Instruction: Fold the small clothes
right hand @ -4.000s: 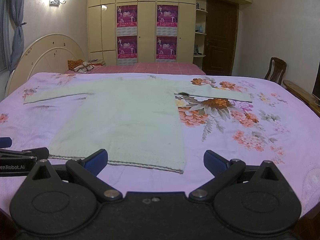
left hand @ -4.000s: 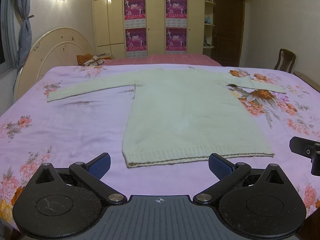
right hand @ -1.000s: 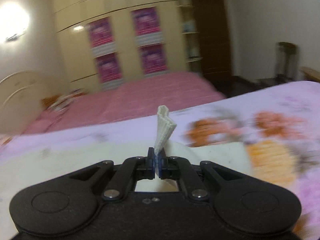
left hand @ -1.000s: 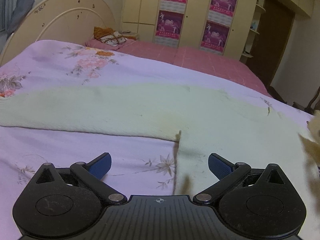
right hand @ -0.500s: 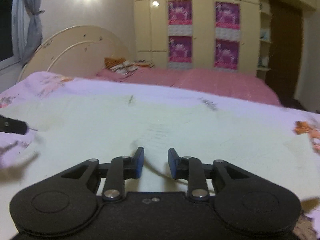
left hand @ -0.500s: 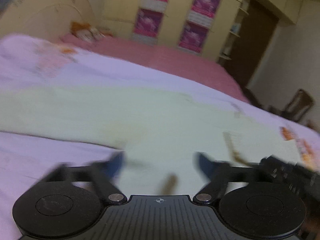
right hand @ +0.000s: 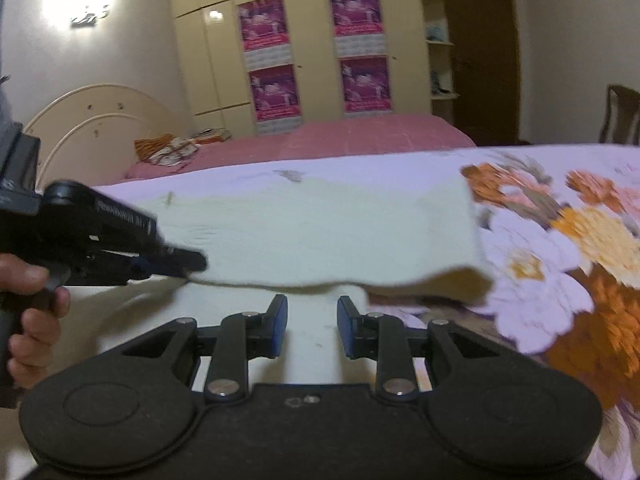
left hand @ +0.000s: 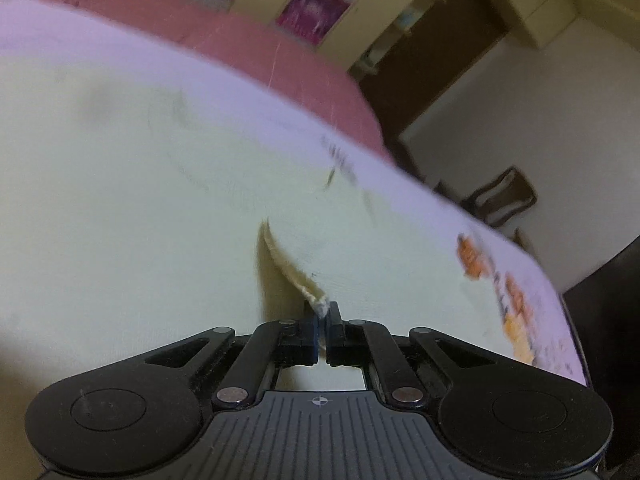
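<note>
A pale cream knit sweater (left hand: 140, 208) lies on the floral purple bedsheet (right hand: 540, 248). My left gripper (left hand: 323, 312) is shut on a cuff edge of the sweater (left hand: 298, 280) and holds it just above the sweater's body. In the right wrist view the left gripper (right hand: 192, 264) holds a folded-over sleeve (right hand: 340, 232) lifted over the body. My right gripper (right hand: 312, 320) is open and empty, just below the sleeve's lifted edge.
A pink bed (right hand: 340, 136) and a cream wardrobe with magenta posters (right hand: 316, 48) stand behind. A rounded headboard (right hand: 96, 128) is at the left. A wooden chair (right hand: 620, 116) stands at the right past the bed's edge.
My left gripper has shut on the sleeve cuff and carries it across the sweater. My right gripper, shut on a cuff a second ago, has let go and opened wider.
</note>
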Demonstrator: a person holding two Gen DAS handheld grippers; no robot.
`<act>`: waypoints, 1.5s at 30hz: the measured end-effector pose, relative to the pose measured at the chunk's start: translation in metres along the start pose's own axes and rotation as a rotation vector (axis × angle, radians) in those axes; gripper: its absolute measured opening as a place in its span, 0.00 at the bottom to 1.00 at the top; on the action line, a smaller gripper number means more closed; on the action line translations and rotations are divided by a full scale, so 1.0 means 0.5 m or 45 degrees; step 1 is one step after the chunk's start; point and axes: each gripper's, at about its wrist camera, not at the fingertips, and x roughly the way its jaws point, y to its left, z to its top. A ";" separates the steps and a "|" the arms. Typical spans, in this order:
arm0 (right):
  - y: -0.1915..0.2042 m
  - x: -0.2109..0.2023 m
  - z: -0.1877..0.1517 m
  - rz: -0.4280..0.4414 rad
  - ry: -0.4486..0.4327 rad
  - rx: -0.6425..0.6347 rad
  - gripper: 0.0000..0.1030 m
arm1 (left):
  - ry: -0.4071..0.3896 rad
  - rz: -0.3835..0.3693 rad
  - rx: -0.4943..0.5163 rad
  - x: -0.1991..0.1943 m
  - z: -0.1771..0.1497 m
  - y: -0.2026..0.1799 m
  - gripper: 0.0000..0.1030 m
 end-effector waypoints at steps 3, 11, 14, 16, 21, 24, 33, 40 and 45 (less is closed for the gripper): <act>-0.022 -0.005 -0.004 -0.008 -0.001 0.038 0.29 | -0.075 0.024 0.014 -0.035 0.019 0.017 0.03; -0.034 0.006 -0.016 -0.019 0.031 0.071 0.31 | -0.138 0.137 -0.052 -0.087 0.057 0.113 0.03; -0.036 0.009 -0.012 -0.023 0.037 0.065 0.31 | -0.151 0.169 -0.046 -0.094 0.057 0.133 0.03; -0.039 0.014 -0.008 -0.034 0.034 0.061 0.31 | -0.158 0.184 -0.050 -0.094 0.057 0.144 0.03; -0.047 0.019 0.005 -0.059 0.027 0.082 0.31 | -0.167 0.205 -0.060 -0.122 0.055 0.180 0.03; -0.048 0.019 0.011 -0.064 0.021 0.078 0.31 | -0.176 0.215 -0.068 -0.141 0.048 0.198 0.03; -0.051 0.020 0.018 -0.069 0.000 0.099 0.31 | -0.148 0.241 -0.079 -0.155 0.029 0.238 0.03; -0.046 0.055 0.029 -0.099 0.017 0.101 0.28 | -0.153 0.280 -0.030 -0.157 0.021 0.246 0.03; -0.047 0.079 0.019 -0.120 0.072 0.074 0.27 | -0.162 0.284 -0.037 -0.160 0.016 0.252 0.05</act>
